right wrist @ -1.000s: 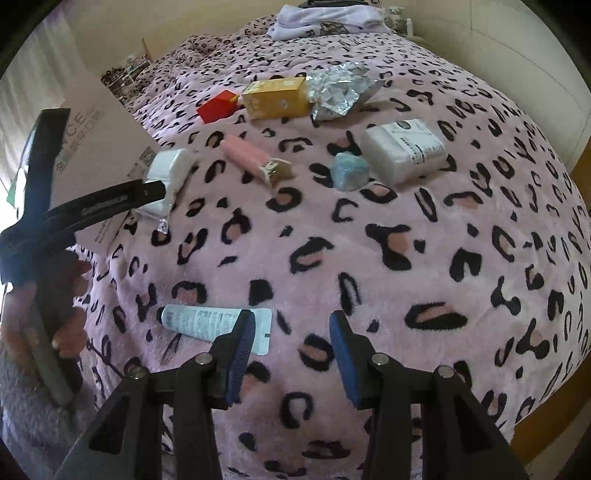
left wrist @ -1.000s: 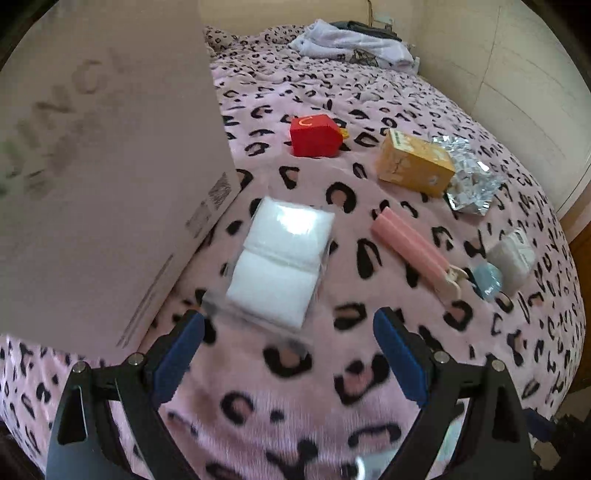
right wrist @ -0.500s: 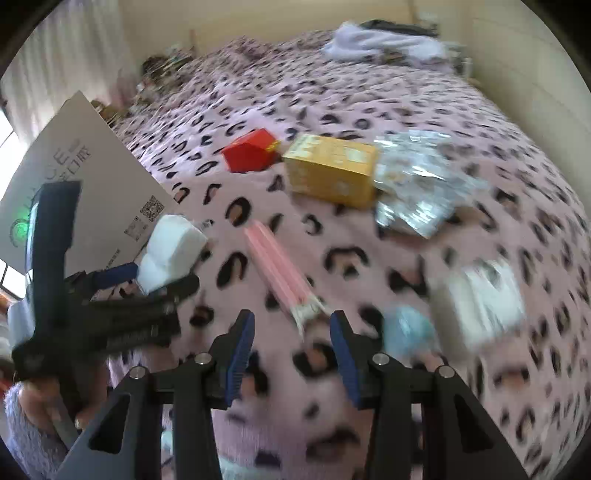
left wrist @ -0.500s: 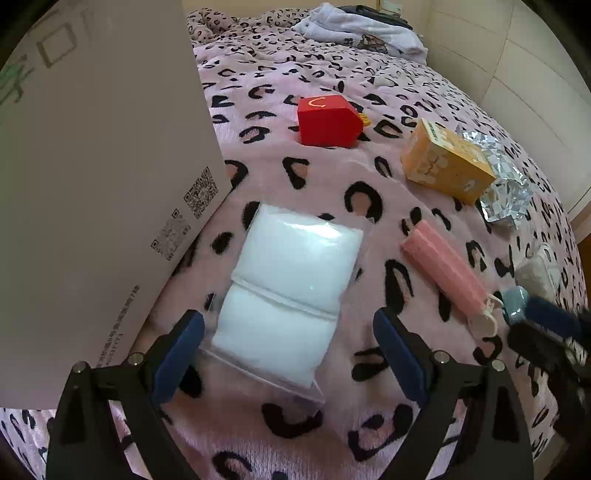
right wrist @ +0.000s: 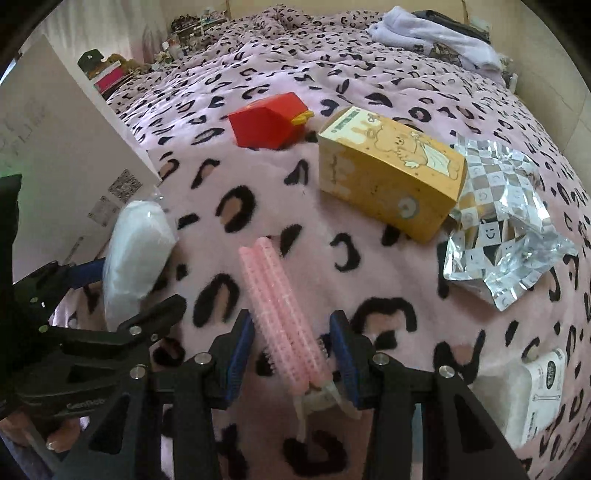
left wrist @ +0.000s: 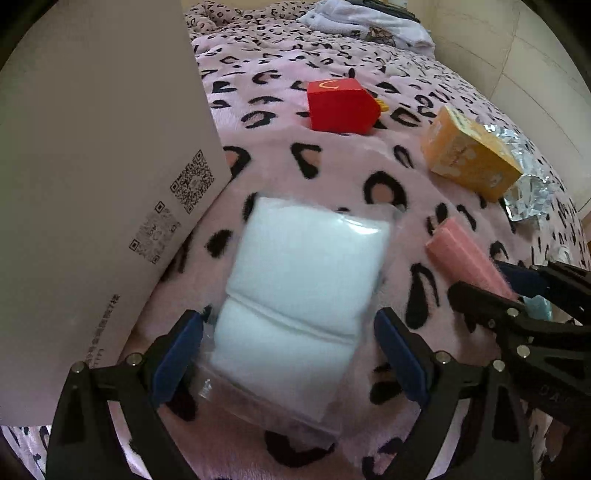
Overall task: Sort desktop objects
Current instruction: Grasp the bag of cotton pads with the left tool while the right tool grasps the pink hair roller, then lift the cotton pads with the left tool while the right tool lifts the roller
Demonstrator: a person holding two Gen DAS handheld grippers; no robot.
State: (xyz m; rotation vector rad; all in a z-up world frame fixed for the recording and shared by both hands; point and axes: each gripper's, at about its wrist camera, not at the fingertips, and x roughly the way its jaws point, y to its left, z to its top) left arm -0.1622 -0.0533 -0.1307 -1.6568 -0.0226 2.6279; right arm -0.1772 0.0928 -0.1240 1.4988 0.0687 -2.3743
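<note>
Pink leopard-print blanket (right wrist: 369, 280) carries everything; the left gripper (left wrist: 288, 354) stands wide, its blue pads on either side of a clear plastic bag of white cotton pads (left wrist: 303, 295) that lies flat on the fleece, with a gap showing at each pad; just beside the bag, a large white cardboard box (left wrist: 92, 177) with QR codes rises on its left; the right gripper (right wrist: 295, 354) is spread moderately, its pads flanking the near end of a pink hair roller clip (right wrist: 280, 310) without visibly touching it; the clip points away towards a yellow cartoon-printed carton (right wrist: 388, 177); a red house-shaped box (right wrist: 269, 120) sits beyond, near the carton; a crumpled silver foil wrapper (right wrist: 509, 229) lies against the carton's right side; a white tissue pack (right wrist: 532, 391) rests well apart at the lower right; folded pale clothes (right wrist: 436, 33) lie at the far end of the bed.
</note>
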